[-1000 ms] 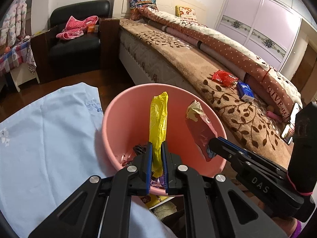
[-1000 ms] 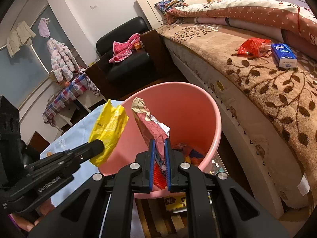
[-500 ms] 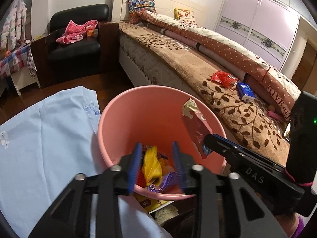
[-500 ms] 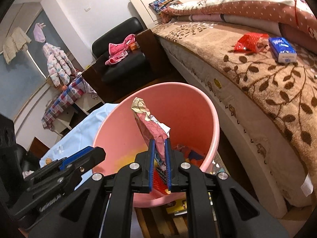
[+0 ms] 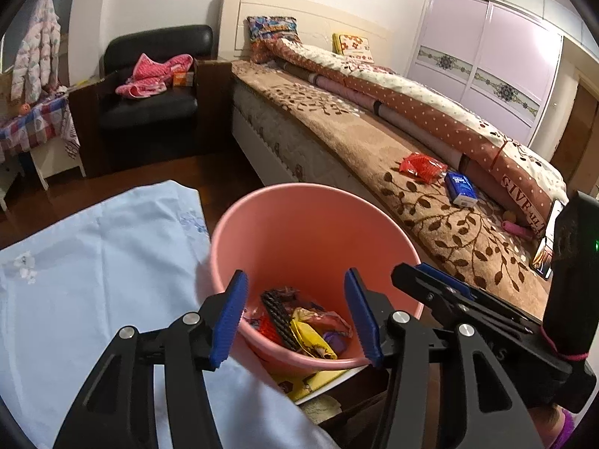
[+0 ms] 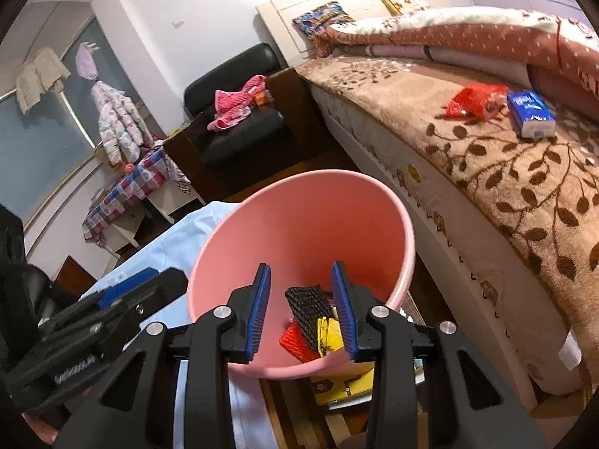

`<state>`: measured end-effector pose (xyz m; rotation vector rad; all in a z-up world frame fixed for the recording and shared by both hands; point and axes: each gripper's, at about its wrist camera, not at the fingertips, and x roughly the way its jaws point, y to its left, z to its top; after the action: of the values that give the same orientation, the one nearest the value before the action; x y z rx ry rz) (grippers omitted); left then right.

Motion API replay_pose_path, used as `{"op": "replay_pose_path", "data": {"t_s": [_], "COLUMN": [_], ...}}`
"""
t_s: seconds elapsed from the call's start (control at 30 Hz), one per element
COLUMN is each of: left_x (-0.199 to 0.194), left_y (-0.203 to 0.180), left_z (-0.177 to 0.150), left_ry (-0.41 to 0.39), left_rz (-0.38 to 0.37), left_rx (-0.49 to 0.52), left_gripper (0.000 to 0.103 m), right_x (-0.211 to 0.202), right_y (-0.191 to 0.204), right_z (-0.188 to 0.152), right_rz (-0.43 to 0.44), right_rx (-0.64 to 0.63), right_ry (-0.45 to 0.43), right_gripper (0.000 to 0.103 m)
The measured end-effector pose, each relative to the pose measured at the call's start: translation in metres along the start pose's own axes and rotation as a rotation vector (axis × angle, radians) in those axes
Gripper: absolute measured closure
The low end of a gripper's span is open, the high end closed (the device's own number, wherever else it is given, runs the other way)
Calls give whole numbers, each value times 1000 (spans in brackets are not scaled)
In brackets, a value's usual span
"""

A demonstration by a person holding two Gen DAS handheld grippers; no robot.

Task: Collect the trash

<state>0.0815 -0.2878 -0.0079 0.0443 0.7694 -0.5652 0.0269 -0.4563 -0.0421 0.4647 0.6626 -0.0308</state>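
Observation:
A pink bucket (image 5: 299, 220) stands on the floor beside the bed and also shows in the right wrist view (image 6: 299, 202). Several wrappers lie in its bottom, among them a yellow wrapper (image 5: 309, 338), also in the right wrist view (image 6: 329, 335), and a dark one (image 6: 309, 305). My left gripper (image 5: 297, 320) is open and empty over the bucket's near rim. My right gripper (image 6: 301, 308) is open and empty over the bucket too. A red wrapper (image 5: 423, 164) lies on the bed, also in the right wrist view (image 6: 473, 101).
A blue tissue pack (image 5: 460, 187) lies beside the red wrapper on the brown bed cover (image 5: 374, 142). A light blue cloth (image 5: 93, 262) covers a surface left of the bucket. A black armchair (image 5: 149, 93) with pink clothes stands at the back. A yellow booklet (image 5: 318, 379) lies under the bucket.
Both grippers have opened. The yellow wrapper dropped from my left gripper first, then the reddish wrapper dropped from my right gripper; both now lie in the bucket.

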Motion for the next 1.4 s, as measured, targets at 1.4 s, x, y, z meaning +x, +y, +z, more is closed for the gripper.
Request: {"op": "replay_pose_path", "data": {"t_s": [1.4], "left_x": [-118], "left_y": [56], "left_z": [-66], "left_ry": [-139], "left_rz": [113], "left_rx": [-104], "left_gripper": [51], "right_x": [-68], "right_y": [108], "right_z": [-59], "right_rz": [1], "right_rx": [-175], "right_ry": [-111], "right_gripper": [52]}}
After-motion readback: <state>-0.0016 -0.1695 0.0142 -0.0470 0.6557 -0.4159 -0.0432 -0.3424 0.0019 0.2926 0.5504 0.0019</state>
